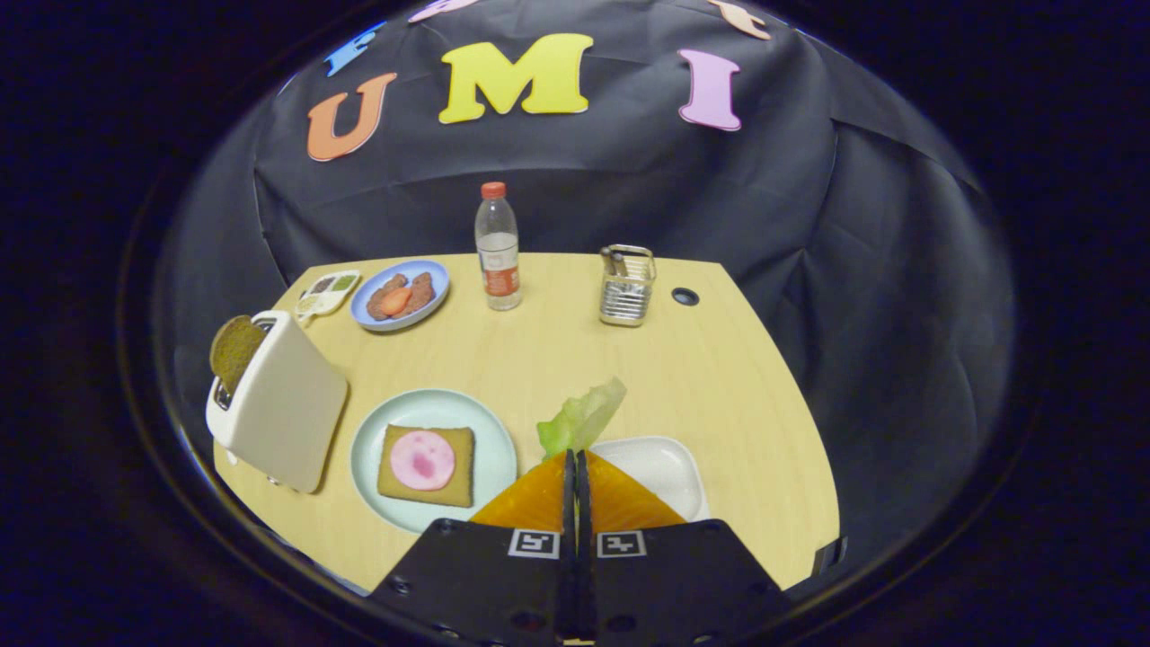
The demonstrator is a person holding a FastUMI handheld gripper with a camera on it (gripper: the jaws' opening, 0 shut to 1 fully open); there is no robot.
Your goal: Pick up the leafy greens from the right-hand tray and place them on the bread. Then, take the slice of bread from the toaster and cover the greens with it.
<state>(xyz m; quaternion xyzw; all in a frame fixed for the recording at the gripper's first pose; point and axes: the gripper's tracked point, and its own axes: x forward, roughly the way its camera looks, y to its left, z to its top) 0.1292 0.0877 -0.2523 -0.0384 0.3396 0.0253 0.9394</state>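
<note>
above the white tray [669, 467], the tool [575, 458] is clenched on the leafy greens [582, 415].

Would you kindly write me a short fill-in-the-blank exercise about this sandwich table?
1. The tool is shut on the ____.
2. A dark bread slice sticks out of the ____.
3. On the pale green plate, the bread carries a pink ____ slice.
4. The bottle has a ____ cap.

Missing words: leafy greens; toaster; ham; red

white tray [660, 467] partly hidden behind gripper [576, 456]
</note>
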